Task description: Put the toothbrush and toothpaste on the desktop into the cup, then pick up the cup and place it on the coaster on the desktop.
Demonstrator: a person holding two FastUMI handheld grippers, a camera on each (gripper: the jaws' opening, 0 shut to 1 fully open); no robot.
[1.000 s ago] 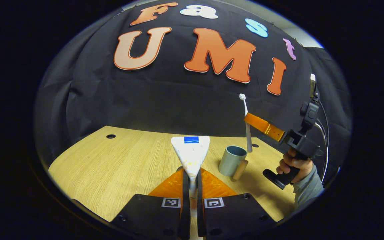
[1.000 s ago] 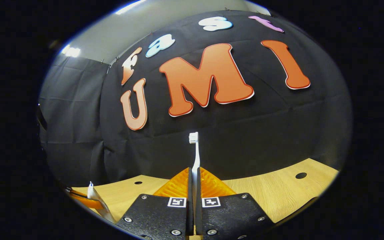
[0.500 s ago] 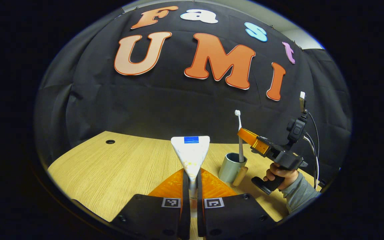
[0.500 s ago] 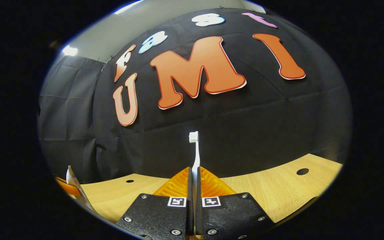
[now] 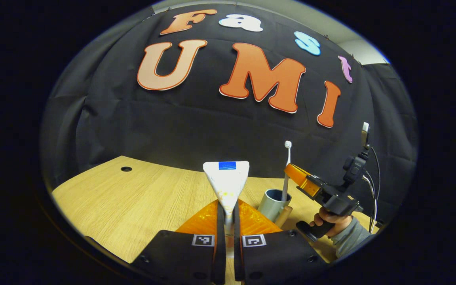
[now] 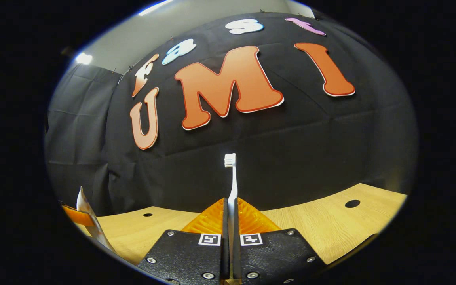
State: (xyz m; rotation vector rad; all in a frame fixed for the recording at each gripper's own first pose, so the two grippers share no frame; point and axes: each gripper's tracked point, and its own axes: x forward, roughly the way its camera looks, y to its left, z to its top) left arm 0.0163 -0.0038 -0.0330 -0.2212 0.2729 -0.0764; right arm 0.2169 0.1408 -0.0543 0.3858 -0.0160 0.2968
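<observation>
My left gripper (image 5: pixel 228 211) is shut on a white toothpaste tube (image 5: pixel 227 180) with a blue patch, which stands upright above the wooden desk (image 5: pixel 133 198). To its right stands a grey-blue cup (image 5: pixel 269 202) with a wooden handle (image 5: pixel 283 215). The white toothbrush (image 5: pixel 287 166) stands nearly upright with its lower end inside the cup, and the right gripper (image 5: pixel 296 175) grips its handle just above the rim. In the right gripper view, the right gripper (image 6: pixel 230 215) is shut on the toothbrush (image 6: pixel 232 178), bristles up. The toothpaste tube (image 6: pixel 87 215) shows at the far left there.
A person's hand (image 5: pixel 328 222) in a grey sleeve holds the right gripper's grip. The desk has cable holes at its back (image 5: pixel 126 169) (image 6: pixel 352 204). The black cloth wall rises right behind the desk.
The right gripper has come down with the toothbrush, whose lower end went from above the cup to inside it. My left gripper stays nearly still with the toothpaste.
</observation>
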